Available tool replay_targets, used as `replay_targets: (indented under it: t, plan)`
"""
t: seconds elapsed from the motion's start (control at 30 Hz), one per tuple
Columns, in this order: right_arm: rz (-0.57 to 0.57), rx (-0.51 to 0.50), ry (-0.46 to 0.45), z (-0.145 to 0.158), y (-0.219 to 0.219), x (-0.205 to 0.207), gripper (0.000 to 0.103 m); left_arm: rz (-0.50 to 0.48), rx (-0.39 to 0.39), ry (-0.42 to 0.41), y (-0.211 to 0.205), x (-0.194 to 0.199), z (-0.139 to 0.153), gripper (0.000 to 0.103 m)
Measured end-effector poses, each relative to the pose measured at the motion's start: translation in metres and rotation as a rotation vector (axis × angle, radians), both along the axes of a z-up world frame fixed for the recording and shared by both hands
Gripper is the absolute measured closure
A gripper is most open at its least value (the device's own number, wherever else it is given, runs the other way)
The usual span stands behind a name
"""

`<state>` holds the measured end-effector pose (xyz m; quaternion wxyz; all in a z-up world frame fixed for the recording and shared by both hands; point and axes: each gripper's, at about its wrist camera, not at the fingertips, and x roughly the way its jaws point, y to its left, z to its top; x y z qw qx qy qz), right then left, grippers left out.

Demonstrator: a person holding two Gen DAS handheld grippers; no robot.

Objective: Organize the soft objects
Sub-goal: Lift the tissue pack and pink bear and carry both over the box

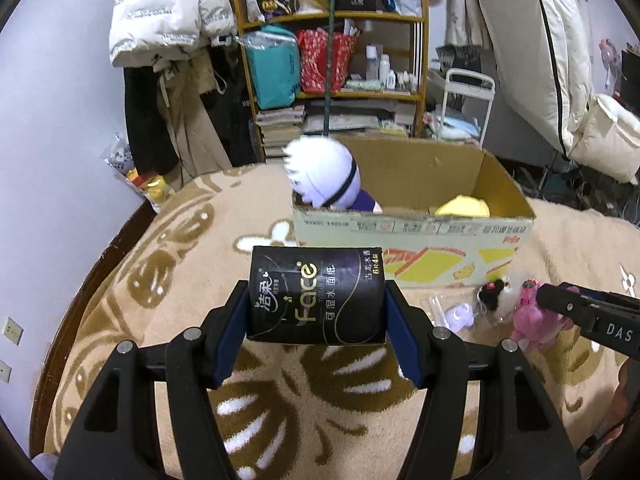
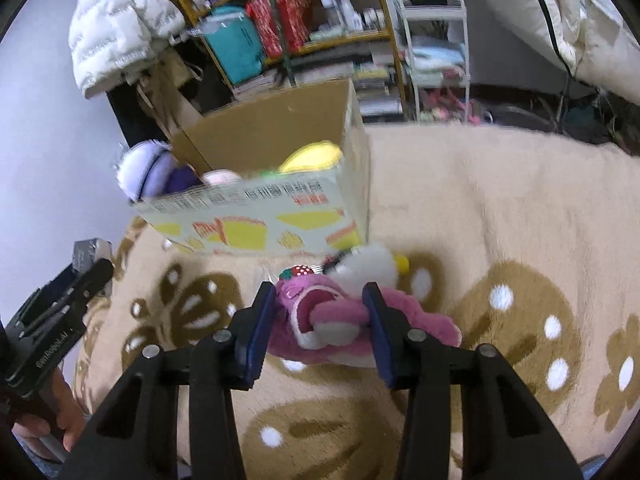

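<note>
My left gripper (image 1: 316, 300) is shut on a black tissue pack (image 1: 316, 294) and holds it above the beige blanket, in front of the cardboard box (image 1: 416, 240). In the box sit a white-haired plush doll (image 1: 324, 172) and a yellow plush (image 1: 464, 206). My right gripper (image 2: 320, 304) is shut on a pink plush bear (image 2: 320, 320), with the blue pads pressing its sides. A white plush (image 2: 372, 266) lies just behind the bear. In the left wrist view the pink bear (image 1: 532, 320) shows at the right under the right gripper, next to a small black-haired doll (image 1: 492, 294) and a pale purple toy (image 1: 458, 316).
The box (image 2: 260, 224) stands on a beige blanket (image 2: 480, 200) with brown flower patterns. Behind it are a cluttered wooden shelf (image 1: 336, 56), hanging coats (image 1: 168, 20) and a white rack (image 2: 436, 48). A hand (image 2: 52, 420) holds the left gripper's handle at the lower left of the right wrist view.
</note>
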<state>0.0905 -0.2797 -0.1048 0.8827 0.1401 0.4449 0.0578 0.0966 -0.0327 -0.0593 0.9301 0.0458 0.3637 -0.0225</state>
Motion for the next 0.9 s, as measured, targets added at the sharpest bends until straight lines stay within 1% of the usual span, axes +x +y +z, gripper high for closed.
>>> replay_targets:
  t: [0.27,0.4,0.53,0.67,0.8,0.9]
  plan:
    - [0.021,0.013,-0.187,0.040,0.013,-0.007,0.056,-0.006,-0.010,-0.116,-0.001,-0.013,0.025,0.040]
    - [0.034,0.019,-0.272,0.060,0.015,-0.007,0.056,-0.008,-0.032,-0.152,0.000,-0.016,0.035,0.040]
    - [0.036,0.025,-0.320,0.071,0.013,-0.005,0.056,-0.014,-0.035,-0.182,-0.001,-0.019,0.043,0.040]
    - [0.041,0.022,-0.357,0.084,0.013,0.006,0.056,-0.022,-0.033,-0.220,-0.004,-0.014,0.053,0.040]
    - [0.049,0.034,-0.376,0.092,0.013,0.017,0.056,-0.026,-0.020,-0.250,-0.009,-0.008,0.059,0.040]
    - [0.062,0.023,-0.394,0.097,0.015,0.024,0.056,-0.034,-0.014,-0.267,-0.011,-0.003,0.062,0.040]
